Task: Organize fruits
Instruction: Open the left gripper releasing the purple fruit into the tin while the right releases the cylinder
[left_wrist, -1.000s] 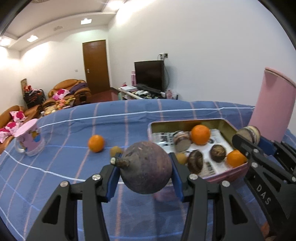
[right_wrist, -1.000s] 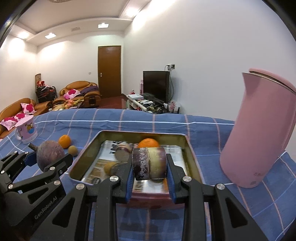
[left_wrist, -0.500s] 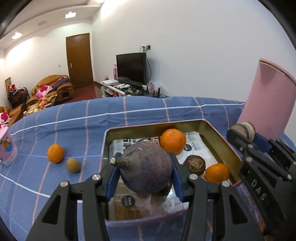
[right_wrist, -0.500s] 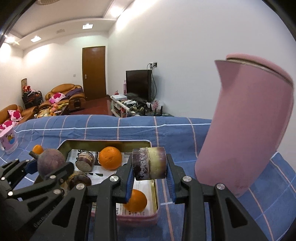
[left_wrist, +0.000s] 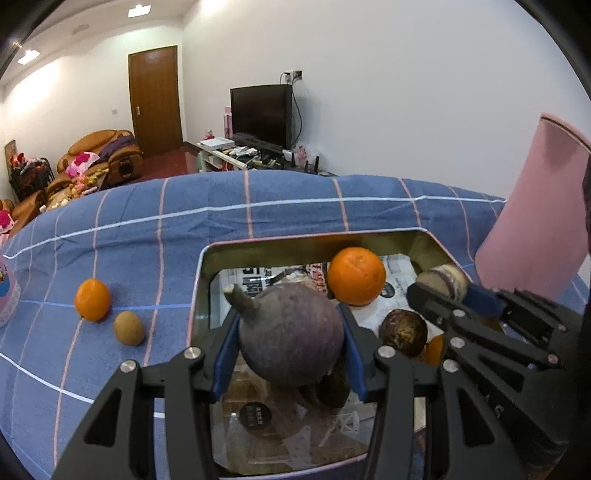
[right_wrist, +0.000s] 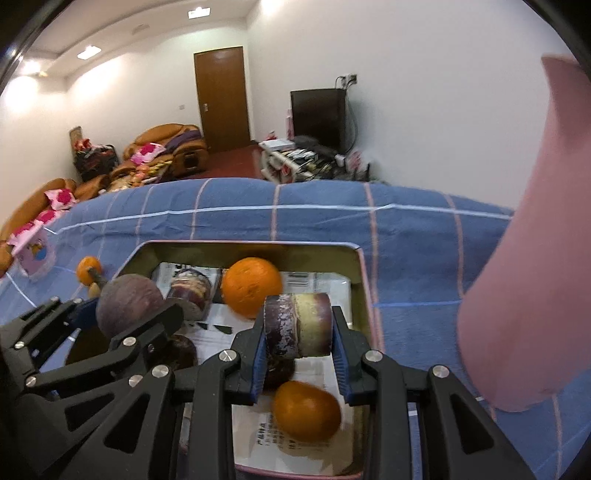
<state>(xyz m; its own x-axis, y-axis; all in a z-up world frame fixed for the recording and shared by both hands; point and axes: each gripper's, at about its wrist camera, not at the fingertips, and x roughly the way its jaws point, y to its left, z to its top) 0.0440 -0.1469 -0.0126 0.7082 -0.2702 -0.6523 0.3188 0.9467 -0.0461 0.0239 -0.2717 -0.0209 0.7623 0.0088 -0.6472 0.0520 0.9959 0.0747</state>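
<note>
You've got both loads poised over the tin (left_wrist: 436, 240) — left hand-held gripper (left_wrist: 291, 341) clamped on the round purple fruit (left_wrist: 291, 338), right hand-held gripper (right_wrist: 299, 328) pinching the sugarcane chunk (right_wrist: 298, 325) — ready, I'd say, to drop beside the oranges (right_wrist: 253, 291).

A round dark-purple fruit with a stubby stem (left_wrist: 291, 332) hangs over the paper-lined gold metal tin (left_wrist: 201, 273), beside a short purple-and-cream cut cylinder (right_wrist: 298, 325). Two oranges (right_wrist: 253, 286) and brown fruits lie inside; a small orange (left_wrist: 92, 300) and tan fruit (left_wrist: 128, 328) rest outside on the blue checked cloth.
</note>
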